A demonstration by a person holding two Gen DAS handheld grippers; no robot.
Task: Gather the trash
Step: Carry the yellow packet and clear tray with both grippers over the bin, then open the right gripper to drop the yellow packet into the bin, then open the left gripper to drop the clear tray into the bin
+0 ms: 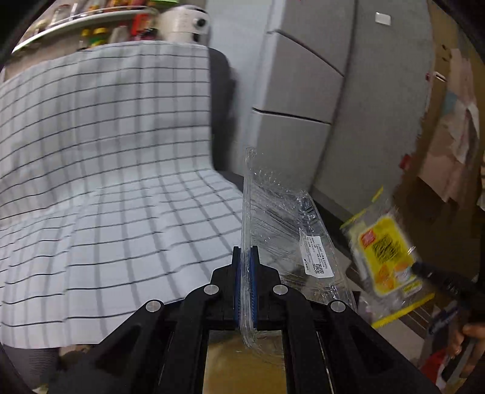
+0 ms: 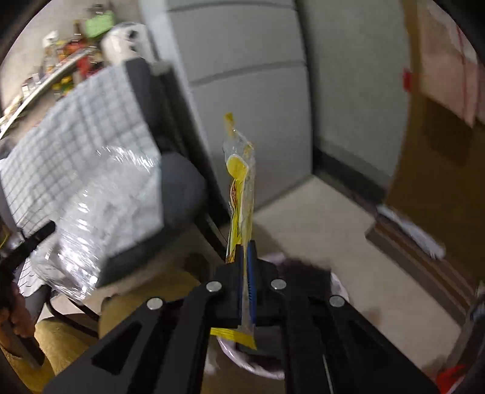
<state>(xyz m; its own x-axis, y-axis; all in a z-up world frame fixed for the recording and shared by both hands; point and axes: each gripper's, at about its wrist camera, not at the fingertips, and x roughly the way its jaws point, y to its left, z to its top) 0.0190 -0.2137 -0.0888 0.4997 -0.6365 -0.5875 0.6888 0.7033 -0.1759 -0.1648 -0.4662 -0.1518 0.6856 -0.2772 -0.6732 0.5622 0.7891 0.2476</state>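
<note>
My left gripper (image 1: 245,251) is shut on the edge of a clear plastic clamshell container (image 1: 282,218) with a white label, which stands upright out of the jaws. My right gripper (image 2: 246,245) is shut on a yellow and clear snack wrapper (image 2: 241,194), also held upright. In the left wrist view the wrapper (image 1: 385,251) hangs blurred at the right. In the right wrist view the clear container (image 2: 91,218) shows blurred at the left. Below the right gripper lies the white-lined rim of a trash bin (image 2: 341,288), mostly hidden by the gripper.
A chair draped in a white checked cloth (image 1: 106,166) fills the left. Grey cabinet panels (image 1: 303,91) stand behind, and brown cardboard (image 2: 439,181) leans at the right. A cluttered shelf (image 1: 91,21) sits at the top left. Beige floor (image 2: 318,218) spreads beyond the bin.
</note>
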